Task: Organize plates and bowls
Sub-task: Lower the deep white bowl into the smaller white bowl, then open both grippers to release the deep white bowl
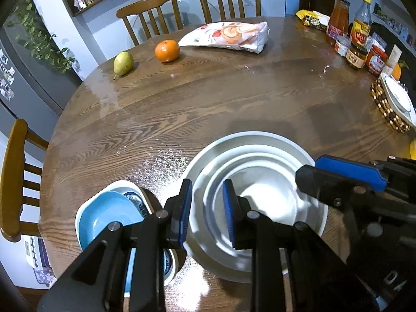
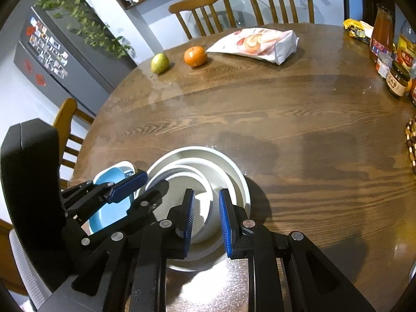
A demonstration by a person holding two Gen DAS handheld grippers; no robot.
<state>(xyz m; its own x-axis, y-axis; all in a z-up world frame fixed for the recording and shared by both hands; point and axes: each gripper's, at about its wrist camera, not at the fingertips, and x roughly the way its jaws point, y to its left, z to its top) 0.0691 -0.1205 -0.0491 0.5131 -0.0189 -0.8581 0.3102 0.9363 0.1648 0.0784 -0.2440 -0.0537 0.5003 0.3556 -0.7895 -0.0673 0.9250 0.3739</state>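
Surface (image 1: 208, 104) first, since it fills both views: big round wooden top with a glossy sheen. Off its left edge stands a grey fridge (image 2: 52, 59) covered in magnets, with a trailing plant on top. Two wooden chairs (image 1: 150, 13) sit on the far side.

The stuff I'm sorting is at the near edge. A white stack (image 1: 260, 145) has one wide plate at the bottom and smaller white bowls nested inside it. Just to its left is a second pile with a blue dish (image 1: 109, 213) lying tilted in a white dish, and a blue-patterned rim peeks out underneath.

My left claw (image 1: 208, 213) hangs over the stack's left side, angled steeply down. The rims run between its blue pads. The gap is narrow, but I honestly can't tell whether the pads are pressing on the rims or just straddling them. It's the same story for my right claw (image 2: 207, 223) on the stack's right side. The inner bowl's rim sits between the pads, and I can't call it clenched or released from here.

Far side has a snack bag (image 1: 228, 36) lying flat. Jars (image 1: 356, 57) and bottles crowd the right edge, near a beaded mat (image 1: 384, 109) that carries another white dish. An orange (image 1: 167, 51) sits left of the bag, with a pear (image 1: 123, 63) further left, apart from it.
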